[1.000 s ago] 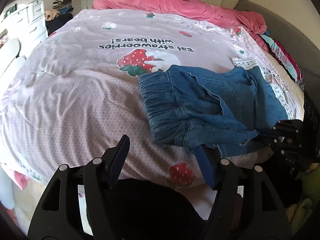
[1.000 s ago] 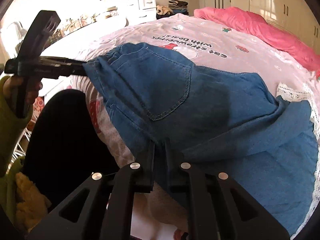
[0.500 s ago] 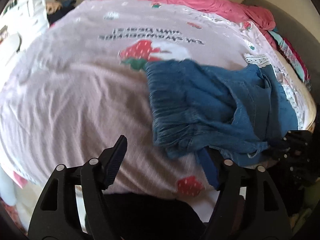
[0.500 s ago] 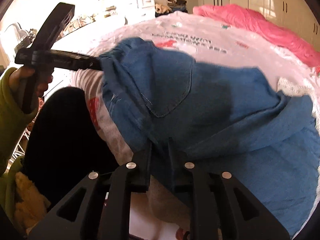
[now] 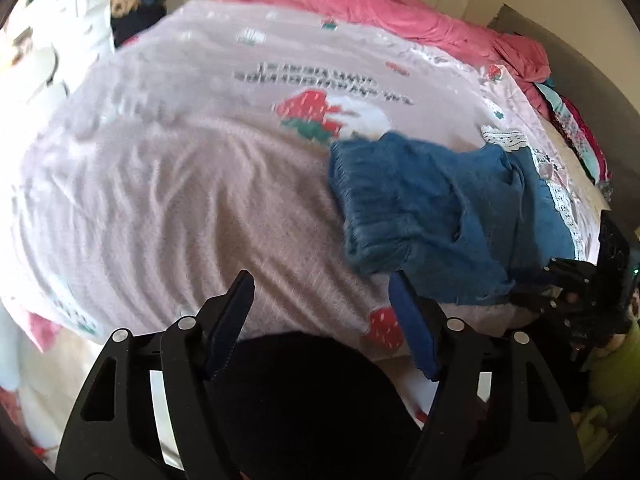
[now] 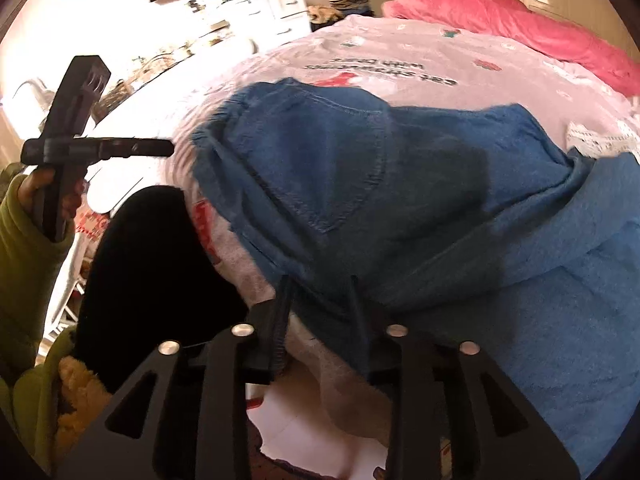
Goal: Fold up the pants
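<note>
1. Hovering over the near part of the pink bedspread [image 5: 160, 180], my left tongs [image 5: 320, 280] are spread wide with nothing in them. They're well on my side of the big strawberry print [image 5: 316, 114].
2. The blue denim pants [image 5: 432, 200] lie bunched on the bed, starting right at the strawberry print's near-right corner and running from there to the bed's near edge. The elastic waistband faces the open bedspread, and the left tongs are just clear of it, not touching.
3. My right tongs [image 6: 320, 284] are at the near edge of the pants, way over on the near-right side of the strawberry print. Their jaws have just been opening. A fold of denim hem sits between the fingers [image 6: 356, 312], but it looks loose in there, not pinched.
4. From the right wrist camera I can see a back pocket facing up, and one leg folded across the rest of the pile.
5. The person's hand [image 6: 40, 188], in a green sleeve [image 6: 24, 248], holds the left tongs by the grip.
6. Past the strawberry print, on the far side of the bed, there's a rumpled hot-pink duvet [image 5: 360, 8].
7. The left view is pretty smeared, so I can't read the lettering printed beside the strawberry print.
</note>
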`<action>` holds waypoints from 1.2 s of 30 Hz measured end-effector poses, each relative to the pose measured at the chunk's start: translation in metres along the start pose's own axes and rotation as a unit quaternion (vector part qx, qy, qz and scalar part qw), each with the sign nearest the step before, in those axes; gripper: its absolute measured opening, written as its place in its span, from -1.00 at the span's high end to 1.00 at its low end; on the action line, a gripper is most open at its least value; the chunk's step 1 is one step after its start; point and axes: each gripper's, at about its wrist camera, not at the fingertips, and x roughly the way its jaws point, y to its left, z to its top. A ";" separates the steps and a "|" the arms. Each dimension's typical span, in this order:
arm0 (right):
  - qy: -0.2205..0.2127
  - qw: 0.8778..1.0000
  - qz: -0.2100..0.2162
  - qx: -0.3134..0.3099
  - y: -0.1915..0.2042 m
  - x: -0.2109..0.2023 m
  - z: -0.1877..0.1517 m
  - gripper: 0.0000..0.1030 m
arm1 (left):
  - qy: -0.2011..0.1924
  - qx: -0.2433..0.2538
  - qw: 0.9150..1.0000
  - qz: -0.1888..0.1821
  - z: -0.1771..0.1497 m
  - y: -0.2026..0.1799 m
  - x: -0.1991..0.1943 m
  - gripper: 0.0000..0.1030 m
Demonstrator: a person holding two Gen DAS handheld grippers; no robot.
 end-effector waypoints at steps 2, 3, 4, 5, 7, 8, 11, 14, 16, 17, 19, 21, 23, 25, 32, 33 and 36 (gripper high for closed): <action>-0.004 1.000 0.019 0.000 0.003 -0.008 0.002 0.33 | -0.014 0.013 1.000 -0.009 0.008 -0.015 -0.003 -0.15; -0.009 1.000 0.027 0.001 0.004 -0.012 0.003 0.33 | -0.021 0.023 0.999 -0.017 0.012 -0.025 -0.002 -0.08; -0.020 0.999 0.032 0.004 0.005 -0.019 0.005 0.33 | -0.027 0.036 0.999 -0.025 0.018 -0.038 0.000 0.04; -0.031 0.999 0.030 0.006 0.006 -0.025 0.007 0.33 | -0.028 0.045 0.998 -0.030 0.022 -0.047 0.005 0.09; -0.053 0.998 0.021 0.012 0.005 -0.036 0.012 0.32 | -0.026 0.057 0.997 -0.035 0.026 -0.060 0.014 0.22; -0.059 0.998 0.015 0.014 0.004 -0.038 0.015 0.29 | -0.017 0.063 0.997 -0.038 0.028 -0.067 0.023 0.22; -0.052 0.998 -0.004 0.023 -0.002 -0.032 0.024 0.23 | -0.002 0.080 0.997 -0.006 0.025 -0.076 0.043 0.23; -0.026 0.999 -0.023 0.023 -0.004 -0.013 0.025 0.23 | 0.004 0.092 0.995 0.028 0.021 -0.077 0.053 0.23; 0.006 0.999 -0.042 0.028 -0.008 0.004 0.018 0.22 | 0.005 0.095 0.995 0.032 0.018 -0.076 0.058 0.23; 0.018 0.998 -0.044 0.034 -0.012 0.010 0.016 0.22 | 0.006 0.094 0.995 0.033 0.018 -0.075 0.061 0.23; 0.019 0.998 -0.042 0.042 -0.015 0.015 0.013 0.22 | 0.006 0.088 0.996 0.033 0.018 -0.072 0.066 0.23; 0.016 0.998 -0.037 0.043 -0.017 0.013 0.011 0.22 | 0.004 0.079 0.996 0.028 0.020 -0.070 0.065 0.23; -0.007 0.998 -0.030 0.048 -0.018 0.001 0.014 0.18 | 0.000 0.064 0.998 0.021 0.023 -0.067 0.058 0.23; -0.043 0.997 -0.037 0.048 -0.022 -0.021 0.018 0.02 | -0.018 0.055 0.998 0.011 0.024 -0.070 0.040 0.23; -0.107 0.983 -0.105 0.105 -0.066 -0.081 0.011 -0.06 | -0.058 0.091 0.994 -0.005 0.028 -0.106 0.007 0.07; -0.110 0.981 -0.113 0.117 -0.073 -0.086 0.008 -0.06 | -0.056 0.097 0.994 -0.014 0.028 -0.112 0.007 0.07; -0.119 0.973 -0.135 0.146 -0.086 -0.100 -0.002 -0.25 | -0.042 0.109 0.992 -0.053 0.027 -0.133 0.015 0.07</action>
